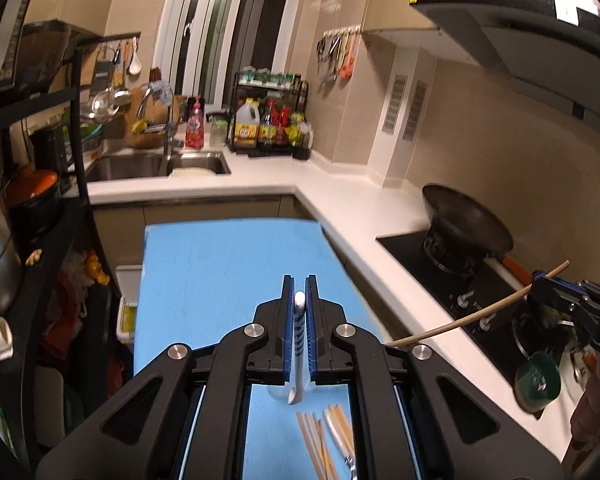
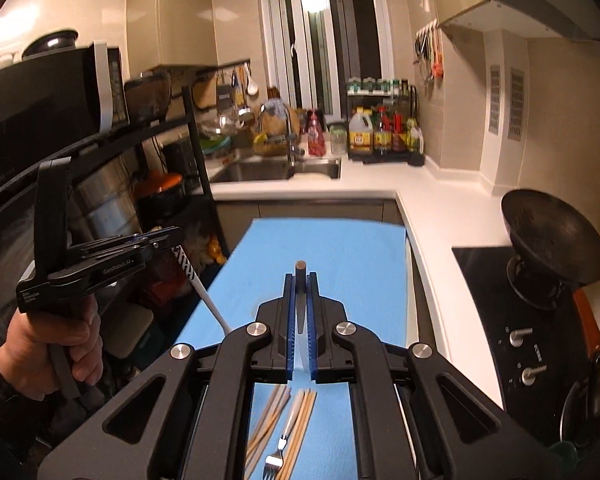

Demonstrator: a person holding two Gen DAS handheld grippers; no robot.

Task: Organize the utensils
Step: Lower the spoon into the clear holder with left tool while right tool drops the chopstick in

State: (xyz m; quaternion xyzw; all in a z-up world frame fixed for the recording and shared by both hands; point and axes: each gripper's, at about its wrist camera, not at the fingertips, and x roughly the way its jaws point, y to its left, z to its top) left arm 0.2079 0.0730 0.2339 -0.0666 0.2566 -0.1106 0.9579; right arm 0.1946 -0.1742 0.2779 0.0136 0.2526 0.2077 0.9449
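Two handheld grippers are raised above a blue mat in a small kitchen, and each one holds a utensil.

The task looks partly under way at most. Several utensils lie loose on the near end of the mat: a bundle of wooden chopsticks, a second greyer bundle of sticks to its left, and a metal fork lying across them. No holder or tray for them is clearly in view. A faint glass-like shape sits under the left gripper, but it is too unclear to name. By this reading, the two held items and everything on the mat remain to be sorted.

The left gripper has its blue-padded jaws nearly closed, clamping a white spoon with a dark striped handle. The handle end stands between the pads and the bowl hangs down toward the mat.

The right gripper also has its jaws closed narrowly, pinching a single chopstick near one end. In the left view this chopstick shows as a long pale stick slanting left and down behind the left gripper. Whether it touches that gripper cannot be told.

A white counter with a sink at the far left runs round to a hob and dark wok on the right.
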